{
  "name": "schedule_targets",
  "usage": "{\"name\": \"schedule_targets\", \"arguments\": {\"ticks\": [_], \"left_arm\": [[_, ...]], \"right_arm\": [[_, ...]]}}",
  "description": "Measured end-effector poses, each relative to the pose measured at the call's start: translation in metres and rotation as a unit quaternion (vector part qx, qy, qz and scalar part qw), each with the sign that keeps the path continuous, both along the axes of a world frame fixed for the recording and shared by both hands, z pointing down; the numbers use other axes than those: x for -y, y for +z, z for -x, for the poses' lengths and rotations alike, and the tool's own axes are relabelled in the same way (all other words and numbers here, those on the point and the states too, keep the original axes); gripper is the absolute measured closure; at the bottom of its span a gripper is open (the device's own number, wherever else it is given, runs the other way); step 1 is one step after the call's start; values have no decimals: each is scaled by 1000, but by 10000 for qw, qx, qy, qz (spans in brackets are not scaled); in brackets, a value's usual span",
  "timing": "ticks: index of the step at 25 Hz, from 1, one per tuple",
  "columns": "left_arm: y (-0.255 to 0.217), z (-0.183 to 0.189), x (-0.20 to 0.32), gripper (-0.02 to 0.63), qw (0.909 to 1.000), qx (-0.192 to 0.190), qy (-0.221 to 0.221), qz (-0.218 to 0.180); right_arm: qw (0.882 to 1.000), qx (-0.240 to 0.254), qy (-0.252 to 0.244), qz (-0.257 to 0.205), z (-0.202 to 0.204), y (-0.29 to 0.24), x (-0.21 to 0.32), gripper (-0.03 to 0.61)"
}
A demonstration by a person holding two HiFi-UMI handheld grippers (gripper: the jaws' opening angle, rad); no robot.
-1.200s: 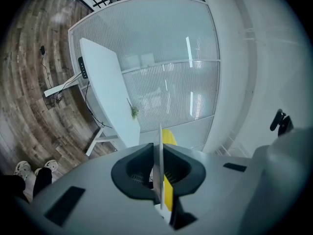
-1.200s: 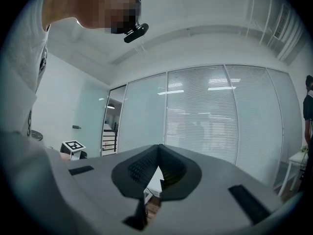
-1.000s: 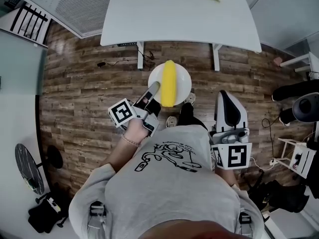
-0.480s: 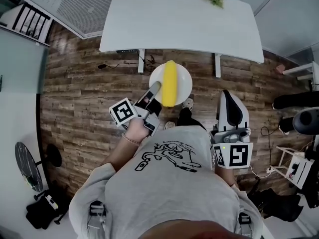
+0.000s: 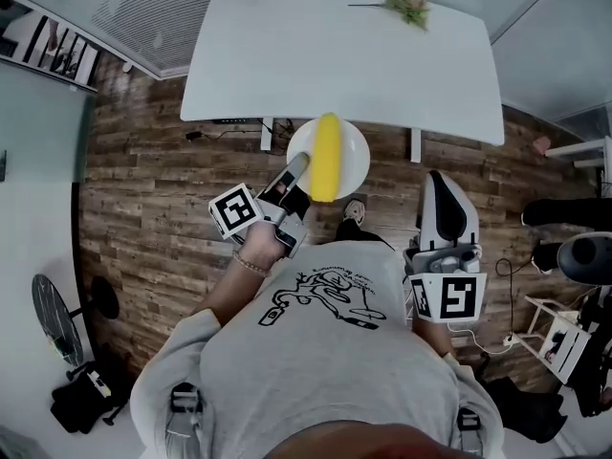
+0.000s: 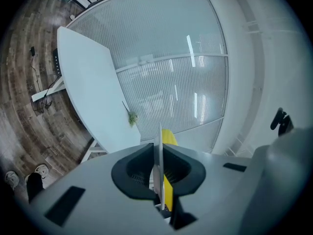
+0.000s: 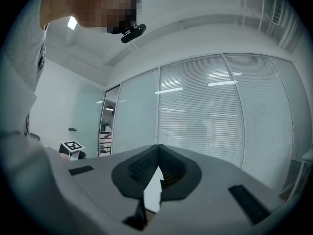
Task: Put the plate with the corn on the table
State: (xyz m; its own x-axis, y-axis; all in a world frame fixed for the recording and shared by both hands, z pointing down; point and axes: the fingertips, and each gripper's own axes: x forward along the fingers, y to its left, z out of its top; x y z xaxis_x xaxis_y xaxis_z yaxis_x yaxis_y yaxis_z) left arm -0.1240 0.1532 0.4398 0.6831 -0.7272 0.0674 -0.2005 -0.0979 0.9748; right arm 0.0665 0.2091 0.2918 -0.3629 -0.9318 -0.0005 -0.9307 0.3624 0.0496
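A white plate carrying a yellow corn cob hangs in the air over the wooden floor, its far rim at the near edge of the white table. My left gripper is shut on the plate's near-left rim. In the left gripper view the plate shows edge-on between the jaws of the left gripper, with the corn behind it and the table ahead on the left. My right gripper is held at the person's right side, shut and holding nothing; in its own view the right gripper points at a glass wall.
A green sprig lies at the table's far right edge. Cables trail on the floor by the table legs. A black fan stands at the left, and a white stand at the right.
The person has moved forward with the plate: the table sits nearer, and the plate's far rim now reaches its near edge. Both grippers keep the same hold and pose.
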Motion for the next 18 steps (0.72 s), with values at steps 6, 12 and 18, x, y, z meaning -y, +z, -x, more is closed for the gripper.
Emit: {"name": "schedule_targets", "arguments": {"ticks": [6, 12, 18], "left_arm": [[-3, -32, 45, 577, 10000, 36, -34, -1], [-1, -62, 87, 578, 9998, 77, -158, -10], [-1, -79, 115, 577, 9996, 76, -281, -54]], "right_arm": [[10000, -13, -19, 10, -37, -3, 43, 572], [9999, -13, -109, 55, -72, 2, 86, 572], [9996, -39, -270, 78, -91, 5, 115, 572]]}}
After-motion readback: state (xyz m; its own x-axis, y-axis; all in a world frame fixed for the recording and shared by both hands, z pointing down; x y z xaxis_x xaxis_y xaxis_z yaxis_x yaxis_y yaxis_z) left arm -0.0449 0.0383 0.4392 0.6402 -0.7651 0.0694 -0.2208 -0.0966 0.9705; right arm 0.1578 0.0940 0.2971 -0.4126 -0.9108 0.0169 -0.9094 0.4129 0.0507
